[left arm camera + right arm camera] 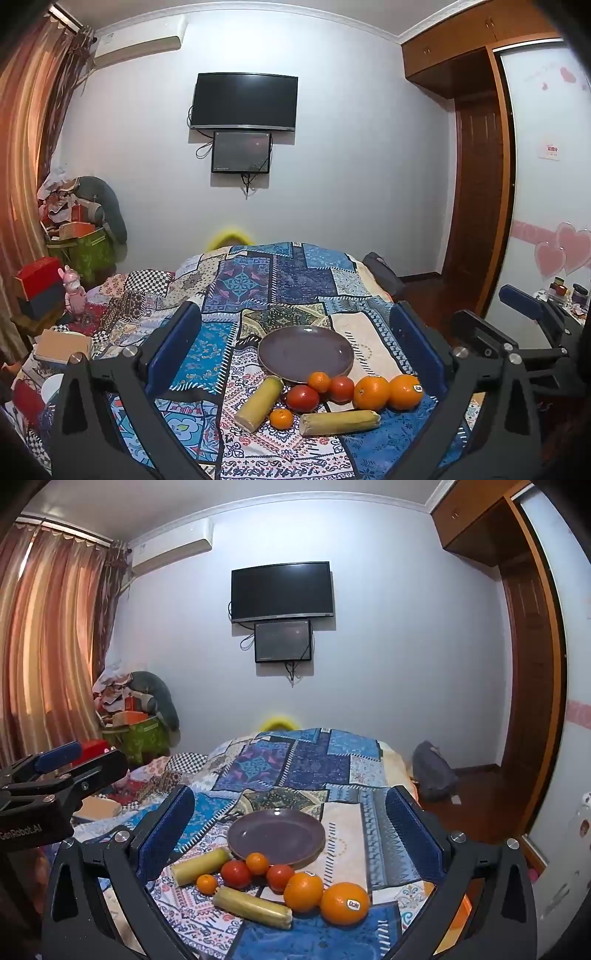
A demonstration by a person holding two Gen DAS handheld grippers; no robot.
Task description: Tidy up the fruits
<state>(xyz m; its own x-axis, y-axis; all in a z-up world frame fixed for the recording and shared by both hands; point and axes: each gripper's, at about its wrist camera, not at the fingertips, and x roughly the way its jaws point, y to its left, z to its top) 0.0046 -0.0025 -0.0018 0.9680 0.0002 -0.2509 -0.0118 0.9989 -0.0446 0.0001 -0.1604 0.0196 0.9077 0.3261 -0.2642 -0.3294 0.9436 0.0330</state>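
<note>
An empty purple plate [306, 352] [276, 835] lies on the patchwork bedspread [280, 284]. In front of it lie two big oranges [372, 393] [344, 902], two tomatoes [302, 398] [236, 873], two small mandarins [281, 419] [257, 863] and two yellow corn cobs [340, 422] [252, 907]. My left gripper [295, 343] is open and empty, hovering above and before the fruit. My right gripper [290, 830] is open and empty, likewise above the fruit. Each gripper shows at the side of the other's view.
The bed fills the middle; a cluttered pile of boxes and a green bag [83, 251] stands at the left by the curtain. A dark bag [434, 771] lies on the floor right of the bed. A wardrobe [476, 177] is at the right.
</note>
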